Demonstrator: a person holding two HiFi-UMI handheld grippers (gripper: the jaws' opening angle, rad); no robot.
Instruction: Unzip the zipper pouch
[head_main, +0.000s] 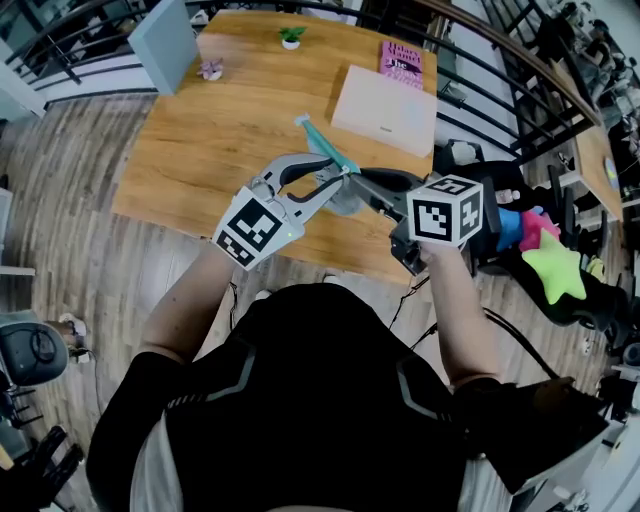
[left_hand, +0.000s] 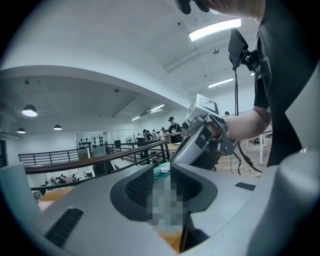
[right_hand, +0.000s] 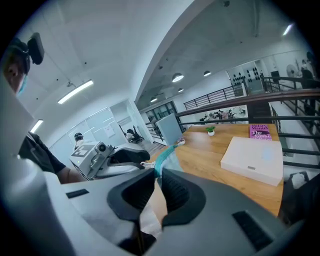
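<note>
A clear zipper pouch with a teal edge (head_main: 325, 145) hangs in the air over the front of the wooden table (head_main: 200, 150), stretched between both grippers. My right gripper (head_main: 358, 178) is shut on the pouch's near end; in the right gripper view the fabric (right_hand: 167, 157) is pinched between its pads (right_hand: 172, 187). My left gripper (head_main: 342, 175) comes in from the left, its tips closed on the white zipper pull (right_hand: 143, 164). The left gripper view shows a teal scrap of the pouch (left_hand: 161, 170) between the jaws, partly behind a mosaic patch, with the right gripper (left_hand: 200, 145) beyond it.
On the table lie a flat white box (head_main: 385, 110), a pink book (head_main: 402, 60), a small potted plant (head_main: 291, 38) and a grey-blue panel (head_main: 165, 40). A black railing runs along the right side. Plush stars (head_main: 555, 265) sit on the floor there.
</note>
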